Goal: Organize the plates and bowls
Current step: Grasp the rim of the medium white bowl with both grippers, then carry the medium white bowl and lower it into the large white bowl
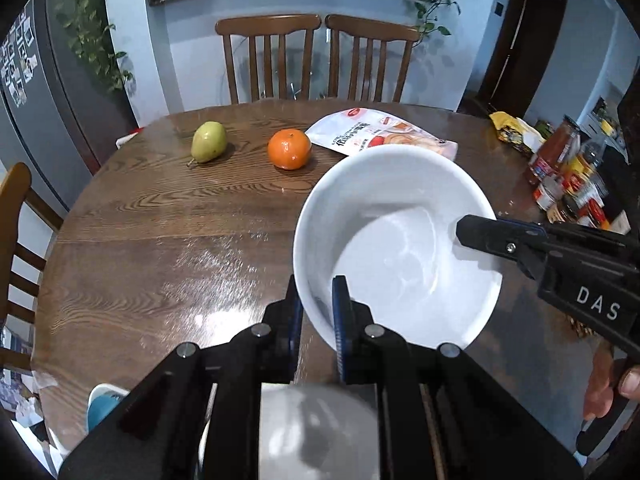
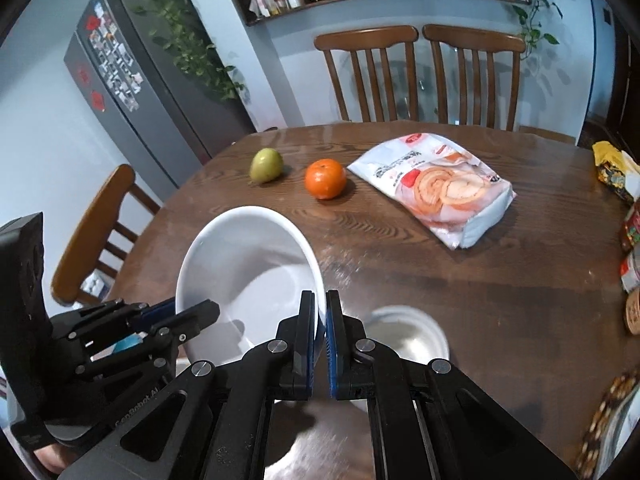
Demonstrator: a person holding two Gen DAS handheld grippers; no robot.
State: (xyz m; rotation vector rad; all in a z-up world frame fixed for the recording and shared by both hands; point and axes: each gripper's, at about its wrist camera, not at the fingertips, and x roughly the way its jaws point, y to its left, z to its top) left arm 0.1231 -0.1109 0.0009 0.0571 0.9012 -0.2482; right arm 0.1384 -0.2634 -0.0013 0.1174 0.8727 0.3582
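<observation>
A white bowl [image 1: 400,240] hangs tilted above the brown wooden table [image 1: 160,240], held by both grippers. My left gripper [image 1: 318,300] is shut on the bowl's near rim, one finger inside and one outside. My right gripper [image 1: 466,232] reaches in from the right and grips the opposite rim. In the right wrist view the right gripper [image 2: 320,300] is shut on the right rim of the bowl [image 2: 248,276], and the left gripper [image 2: 196,314] clamps its left rim. Below the bowl lies a pale round dish [image 2: 408,332], blurred.
A green pear [image 1: 208,142], an orange [image 1: 289,149] and a white snack bag [image 2: 436,188] lie on the far half of the table. Jars and bottles [image 1: 568,176] crowd the right edge. A teal-and-white dish [image 1: 102,404] shows at the lower left. Wooden chairs [image 1: 320,56] stand behind.
</observation>
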